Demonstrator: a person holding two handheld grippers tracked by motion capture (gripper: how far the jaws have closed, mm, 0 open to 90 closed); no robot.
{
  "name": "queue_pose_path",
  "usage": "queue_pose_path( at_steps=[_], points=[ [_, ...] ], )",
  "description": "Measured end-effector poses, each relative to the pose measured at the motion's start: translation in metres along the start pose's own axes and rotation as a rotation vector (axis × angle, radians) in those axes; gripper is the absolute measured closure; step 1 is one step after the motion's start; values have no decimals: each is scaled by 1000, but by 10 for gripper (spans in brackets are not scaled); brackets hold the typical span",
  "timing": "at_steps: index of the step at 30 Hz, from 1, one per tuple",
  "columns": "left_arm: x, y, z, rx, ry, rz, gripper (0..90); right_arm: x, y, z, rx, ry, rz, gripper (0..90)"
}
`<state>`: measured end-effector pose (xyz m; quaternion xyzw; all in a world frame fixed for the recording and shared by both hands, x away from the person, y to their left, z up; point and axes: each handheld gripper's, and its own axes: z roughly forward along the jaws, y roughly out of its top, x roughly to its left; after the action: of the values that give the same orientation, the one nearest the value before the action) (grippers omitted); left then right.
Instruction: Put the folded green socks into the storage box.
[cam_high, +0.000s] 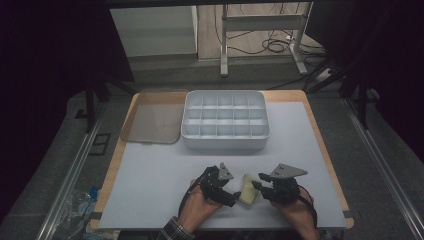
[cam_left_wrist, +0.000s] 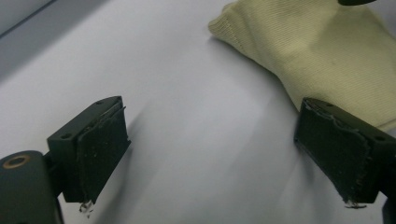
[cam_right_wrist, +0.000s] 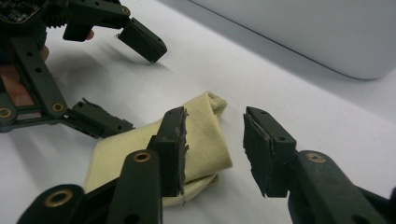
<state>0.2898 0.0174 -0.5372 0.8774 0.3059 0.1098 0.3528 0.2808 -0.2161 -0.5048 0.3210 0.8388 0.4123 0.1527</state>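
Note:
A folded pale yellow cloth (cam_high: 247, 190) lies on the white mat near the front edge, between my two grippers. My left gripper (cam_high: 233, 194) stands open just left of it. In the left gripper view its jaws (cam_left_wrist: 212, 112) are spread wide over bare mat, with the cloth (cam_left_wrist: 327, 56) at the upper right past the right jaw. My right gripper (cam_high: 257, 186) is at the cloth's right side. In the right gripper view its jaws (cam_right_wrist: 215, 119) stand apart above the cloth (cam_right_wrist: 205, 135), not pressing on it. The left gripper (cam_right_wrist: 137, 88) shows beyond, its lower jaw at the cloth's far edge.
A white box with several compartments (cam_high: 225, 145) stands at the back middle of the mat (cam_high: 150, 175). Its clear lid (cam_high: 150, 122) lies flat to the left of it. The table's wooden edges frame the mat, with floor and cables beyond.

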Motion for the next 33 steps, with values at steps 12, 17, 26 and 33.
queue_pose_path(
  at_steps=[12, 17, 26, 33],
  points=[
    [-12, 1, 2, -6, -40, 0, 90, 1, 0, -3, -10, -1, 6, 533],
    [-18, 2, 3, -11, -46, 5, 85, 1, -1, -3, -5, -2, 4, 525],
    [-26, 4, 6, -11, -65, 10, 80, -1, -4, -4, 5, -17, 8, 522],
    [-29, 5, 6, -5, -70, 14, 77, -5, -13, -8, 23, -24, 32, 526]
  ],
)
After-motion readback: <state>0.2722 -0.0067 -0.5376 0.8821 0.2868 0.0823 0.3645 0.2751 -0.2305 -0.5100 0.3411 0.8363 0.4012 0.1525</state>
